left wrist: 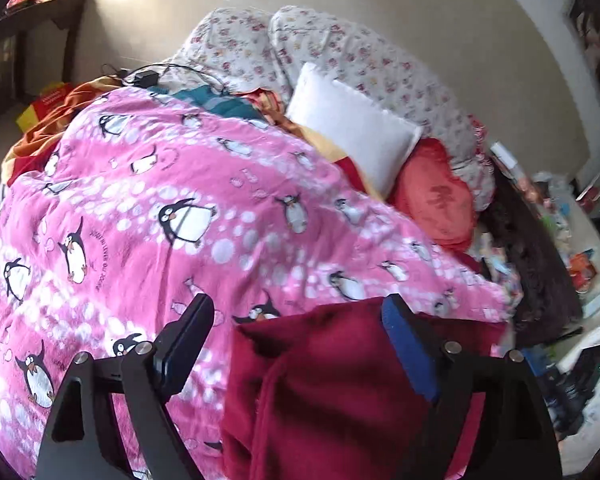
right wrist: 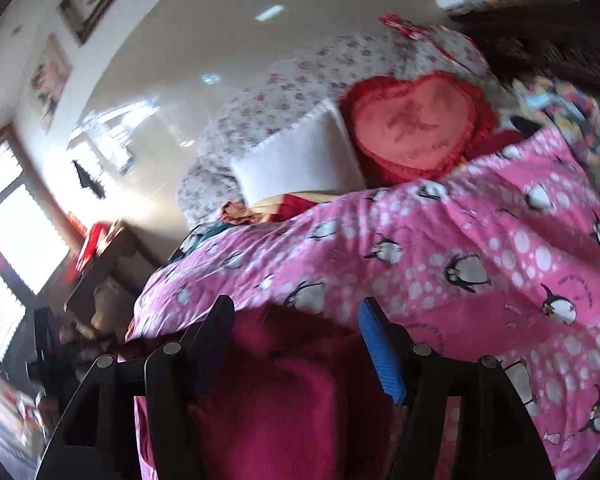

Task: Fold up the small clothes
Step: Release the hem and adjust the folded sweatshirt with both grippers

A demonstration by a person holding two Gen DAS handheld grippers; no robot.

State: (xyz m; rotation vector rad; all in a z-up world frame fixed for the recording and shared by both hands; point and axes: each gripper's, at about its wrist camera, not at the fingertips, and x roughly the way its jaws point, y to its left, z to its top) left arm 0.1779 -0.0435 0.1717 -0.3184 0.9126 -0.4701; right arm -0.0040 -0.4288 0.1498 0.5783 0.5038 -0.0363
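Observation:
A dark red fleece garment [left wrist: 332, 396] lies on the pink penguin-print quilt [left wrist: 148, 208] at the near edge of the bed. My left gripper [left wrist: 298, 308] hovers over it with its jaws wide apart; the cloth lies between and under the fingers, and the pads do not press on it. In the right wrist view the same garment [right wrist: 276, 404] looks magenta and fills the space below my right gripper [right wrist: 295, 308]. That gripper is open too, with the blue-padded finger [right wrist: 380, 356] standing clear of the cloth. The garment's near part is hidden behind both grippers.
Beyond the quilt lie a white pillow [left wrist: 352, 124], a red heart cushion [right wrist: 416, 124] and floral pillows [left wrist: 236, 44] against the wall. A charger and cable [left wrist: 146, 78] rest on the far bedding. A wooden table [left wrist: 40, 20] stands left; clutter covers the floor [left wrist: 572, 256] at the right.

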